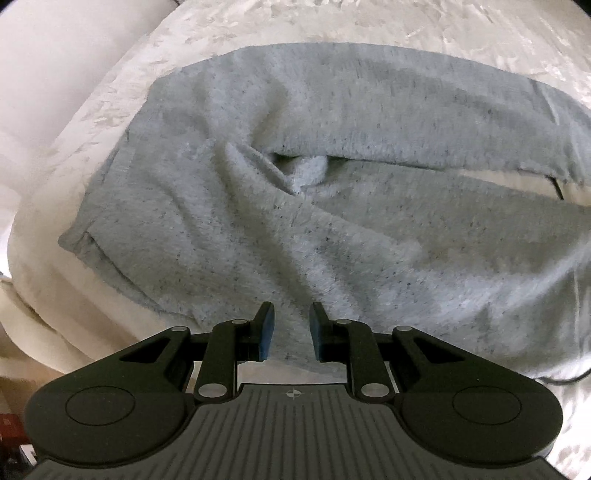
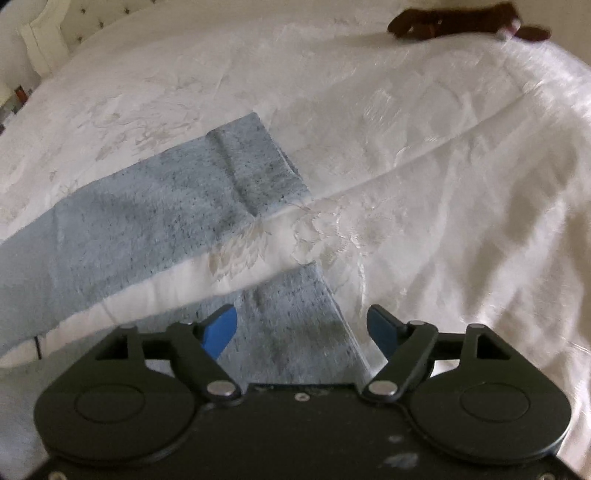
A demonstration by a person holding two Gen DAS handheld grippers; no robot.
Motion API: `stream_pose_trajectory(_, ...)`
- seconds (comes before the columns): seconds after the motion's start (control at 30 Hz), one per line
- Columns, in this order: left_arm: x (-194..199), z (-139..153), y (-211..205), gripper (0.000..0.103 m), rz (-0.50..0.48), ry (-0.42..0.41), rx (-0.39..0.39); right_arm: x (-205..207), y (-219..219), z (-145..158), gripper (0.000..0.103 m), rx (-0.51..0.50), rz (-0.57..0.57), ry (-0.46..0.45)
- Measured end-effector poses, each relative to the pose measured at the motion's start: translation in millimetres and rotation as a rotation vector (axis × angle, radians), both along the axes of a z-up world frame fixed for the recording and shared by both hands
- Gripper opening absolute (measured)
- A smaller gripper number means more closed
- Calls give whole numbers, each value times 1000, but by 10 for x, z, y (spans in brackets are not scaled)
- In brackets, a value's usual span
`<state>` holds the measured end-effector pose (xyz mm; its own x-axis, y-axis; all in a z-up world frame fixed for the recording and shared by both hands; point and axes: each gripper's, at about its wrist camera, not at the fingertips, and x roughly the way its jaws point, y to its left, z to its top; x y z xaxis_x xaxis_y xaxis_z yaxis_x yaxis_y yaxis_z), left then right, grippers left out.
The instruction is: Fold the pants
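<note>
While the light blue fuzzy pants (image 1: pixel 295 192) are lying spread out on the white bedspread (image 1: pixel 443 33) of a bed, both grippers hang over them pointing steeply down. From the left wrist view you get the waist end off to the left and the two legs running to the right, with a rumpled fold at the crotch in between. The left gripper (image 1: pixel 291 334) sits over the near edge of the fabric, jaws only a narrow gap apart, and I can't see the pads pinching anything, so it looks open and empty. The right gripper (image 2: pixel 303 326) is spread wide, with the near leg's cuff (image 2: pixel 295 317) showing between its fingers but not gripped. The other leg's cuff (image 2: pixel 255 166) lies farther up on the embroidered cover. Something dark brown (image 2: pixel 465 22) sits at the far edge, too blurry to identify.
</note>
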<state>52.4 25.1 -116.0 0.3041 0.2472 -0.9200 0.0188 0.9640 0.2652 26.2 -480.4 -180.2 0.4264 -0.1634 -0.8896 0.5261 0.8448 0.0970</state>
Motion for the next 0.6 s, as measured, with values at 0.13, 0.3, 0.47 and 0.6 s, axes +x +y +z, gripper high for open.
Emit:
stream_pose_trajectory(0.13,5,53,-96,20,9,-12,12,63,-217,-125,77,113,15,14)
stream_pose_trajectory(0.3,13,84,-233,20,11,-16,20,115,-355,-210,11,183,33,15)
stream_pose_trajectory(0.47,72,106,-374,20,-10,-25,24,74,-309,-101,2,95,75,41)
stream_pose_trajectory(0.6,139,172,-447,20,-37,-46,25,4,-309,-140,2,57,49,83)
